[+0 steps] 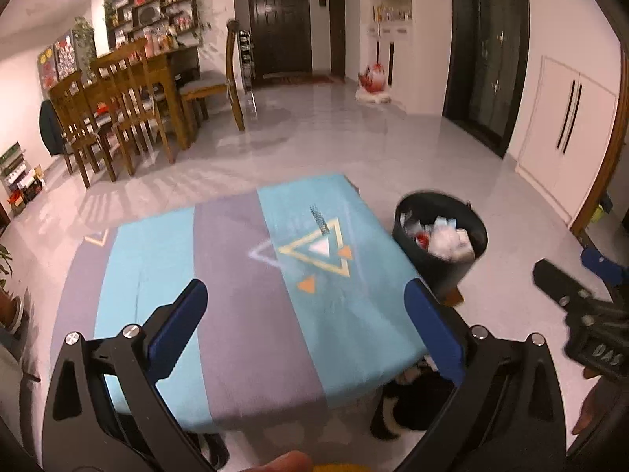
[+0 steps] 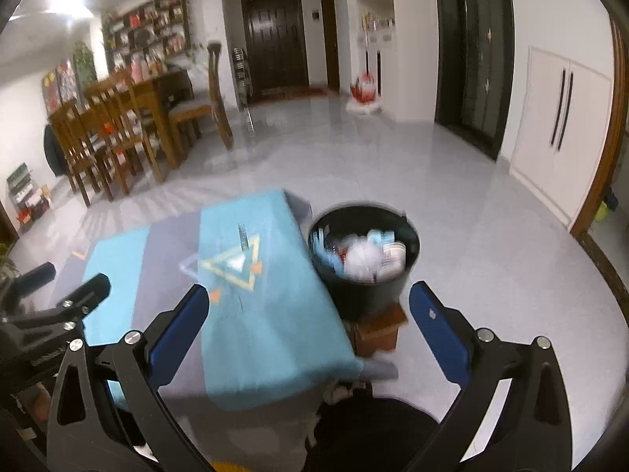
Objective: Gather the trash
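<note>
1. The left gripper [image 1: 304,326] hangs above the near part of a low table, its blue-padded fingers [image 1: 179,330] spread wide with nothing between them.
2. The right gripper [image 2: 308,328] sits to the right of it, its fingers [image 2: 440,330] likewise wide apart and holding nothing.
3. Under both lies a tablecloth [image 1: 243,295] in bands of light blue and grey-purple, with a triangle motif [image 1: 314,253] printed toward its far right part.
4. Just beside the table's right edge stands a black trash bin [image 2: 363,259]; it rests on a small brown wooden stand [image 2: 379,332] rather than on the floor.
5. The trash [image 2: 367,255] is in the bin: crumpled white paper in the middle, with what look like wrappers or packets around it, though the blur makes the pieces hard to name.
6. In the left wrist view the right gripper's black frame shows at the right edge, near the bin but apart from it.
7. Far left in the room is a wooden dining table with chairs [image 1: 118,106], and behind it a crowded wall shelf [image 1: 153,8].
8. At the far end is a dark door [image 2: 275,43]; white cabinets [image 2: 558,133] line the right wall over a pale glossy floor [image 1: 354,145].
</note>
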Demonstrator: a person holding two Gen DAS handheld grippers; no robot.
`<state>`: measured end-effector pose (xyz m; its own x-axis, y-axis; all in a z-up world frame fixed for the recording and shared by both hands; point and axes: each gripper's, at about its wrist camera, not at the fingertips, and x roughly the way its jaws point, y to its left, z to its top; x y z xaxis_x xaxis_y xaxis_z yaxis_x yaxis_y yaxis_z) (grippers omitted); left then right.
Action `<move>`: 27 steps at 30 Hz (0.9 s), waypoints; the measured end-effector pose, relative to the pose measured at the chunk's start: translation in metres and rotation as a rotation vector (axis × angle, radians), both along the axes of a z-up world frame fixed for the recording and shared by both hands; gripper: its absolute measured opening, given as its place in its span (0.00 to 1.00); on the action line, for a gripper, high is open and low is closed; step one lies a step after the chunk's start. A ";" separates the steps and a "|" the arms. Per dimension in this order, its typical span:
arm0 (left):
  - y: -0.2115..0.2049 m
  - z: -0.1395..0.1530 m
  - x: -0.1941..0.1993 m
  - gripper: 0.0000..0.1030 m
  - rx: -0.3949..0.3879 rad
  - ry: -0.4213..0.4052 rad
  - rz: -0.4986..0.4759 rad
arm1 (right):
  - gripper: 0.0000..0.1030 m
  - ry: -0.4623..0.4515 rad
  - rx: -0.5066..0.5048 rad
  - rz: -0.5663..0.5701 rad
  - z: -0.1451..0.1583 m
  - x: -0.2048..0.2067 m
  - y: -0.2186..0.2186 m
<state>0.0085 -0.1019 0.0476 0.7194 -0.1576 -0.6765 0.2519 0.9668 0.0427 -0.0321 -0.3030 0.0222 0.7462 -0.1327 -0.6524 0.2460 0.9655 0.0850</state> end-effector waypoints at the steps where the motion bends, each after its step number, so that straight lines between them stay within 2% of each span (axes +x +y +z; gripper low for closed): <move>1: -0.001 -0.002 -0.001 0.97 0.002 0.009 -0.002 | 0.97 0.025 0.007 -0.007 -0.008 0.001 -0.001; 4: -0.004 -0.004 -0.005 0.97 0.008 0.021 -0.009 | 0.97 0.047 0.022 -0.005 -0.016 -0.001 0.000; 10: -0.011 -0.004 -0.012 0.97 0.017 0.013 -0.019 | 0.97 0.018 0.010 -0.009 -0.009 -0.012 0.004; 27: -0.017 -0.005 -0.011 0.97 0.037 0.023 -0.047 | 0.97 0.018 0.012 -0.013 -0.008 -0.017 0.002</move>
